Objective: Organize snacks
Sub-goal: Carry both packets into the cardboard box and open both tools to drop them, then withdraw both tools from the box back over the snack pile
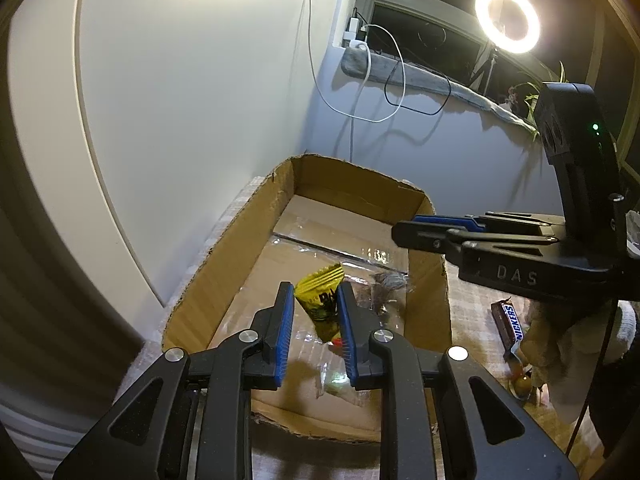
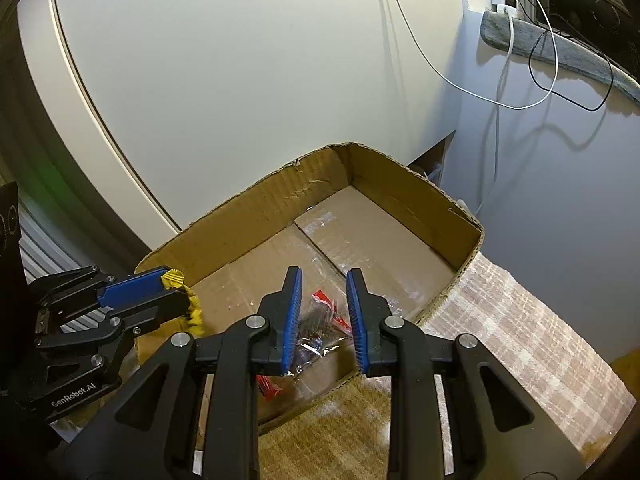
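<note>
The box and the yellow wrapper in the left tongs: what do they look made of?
Box: plain brown corrugated cardboard, matte; fluted torn edges show along the rim, and glossy clear tape crosses the floor seam. Yellow wrapper: apparently thin plastic or foil film, with a crimped, ridged end seal and a slight sheen.

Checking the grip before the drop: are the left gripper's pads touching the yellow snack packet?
Touching. The left wrist view shows the left gripper with both blue pads pressed against the yellow snack packet, held above the cardboard box.

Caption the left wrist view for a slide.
Left claw grips a yellow snack packet over the cardboard box; Snickers bar waits outside.
</note>
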Tool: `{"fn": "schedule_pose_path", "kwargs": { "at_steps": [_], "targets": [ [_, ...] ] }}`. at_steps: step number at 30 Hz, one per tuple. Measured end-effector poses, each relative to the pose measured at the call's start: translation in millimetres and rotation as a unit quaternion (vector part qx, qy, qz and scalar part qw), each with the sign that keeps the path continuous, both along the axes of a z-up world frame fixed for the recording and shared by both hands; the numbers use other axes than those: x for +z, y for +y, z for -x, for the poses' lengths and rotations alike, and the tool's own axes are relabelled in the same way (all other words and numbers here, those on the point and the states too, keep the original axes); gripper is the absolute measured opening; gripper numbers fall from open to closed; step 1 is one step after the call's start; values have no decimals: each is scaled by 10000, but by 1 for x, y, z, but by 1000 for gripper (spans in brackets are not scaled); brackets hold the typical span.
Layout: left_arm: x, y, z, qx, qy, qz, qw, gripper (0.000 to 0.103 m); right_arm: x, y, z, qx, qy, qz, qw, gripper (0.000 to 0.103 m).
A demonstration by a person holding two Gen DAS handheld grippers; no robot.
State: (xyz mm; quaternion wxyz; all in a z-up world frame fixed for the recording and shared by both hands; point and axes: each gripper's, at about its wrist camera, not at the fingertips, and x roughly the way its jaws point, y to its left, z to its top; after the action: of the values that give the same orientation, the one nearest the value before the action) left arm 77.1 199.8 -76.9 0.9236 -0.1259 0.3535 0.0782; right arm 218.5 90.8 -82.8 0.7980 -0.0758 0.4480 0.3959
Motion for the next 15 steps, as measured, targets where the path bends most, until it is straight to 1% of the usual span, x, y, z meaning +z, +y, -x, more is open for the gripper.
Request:
{"fn": "schedule_pose_path", "kwargs": {
  "at_steps": [1,2,3,4,5,7,9,10,12,15],
  "targets": [
    [0,0,0,6,-5,1,10000,23,0,0,0,-3,-22,7,10000,47],
    [1,0,0,17,-11,-5,10000,30,1,0,1,-26,-70,15,10000,56],
    [1,0,0,31,-25,-16,10000,37,3,-1,2,-68,-134,7,9999,69],
    [1,-1,1,37,-37,-33,10000,38,4,-2,2,-96,-170,-15,9998,74],
    [1,-1,1,42,-34,-50,10000,38,6,-4,2,-122,-181,-39,9998,75],
    [1,-2,1,47,-36,-67,10000,38,8,-6,1,-157,-182,-62,9997,82],
    [2,-3,1,41,-39,-94,9999,39,10,-9,1,-193,-214,-54,9996,86],
    [2,-4,2,41,-46,-100,9999,40,11,-10,1,-203,-227,-55,9995,86],
    [4,-5,3,42,-61,-115,9999,46,13,-12,1,-225,-251,-58,9994,86],
    [6,-8,4,21,-90,-144,9999,47,17,-17,4,-265,-281,-68,9992,86]
  ]
}}
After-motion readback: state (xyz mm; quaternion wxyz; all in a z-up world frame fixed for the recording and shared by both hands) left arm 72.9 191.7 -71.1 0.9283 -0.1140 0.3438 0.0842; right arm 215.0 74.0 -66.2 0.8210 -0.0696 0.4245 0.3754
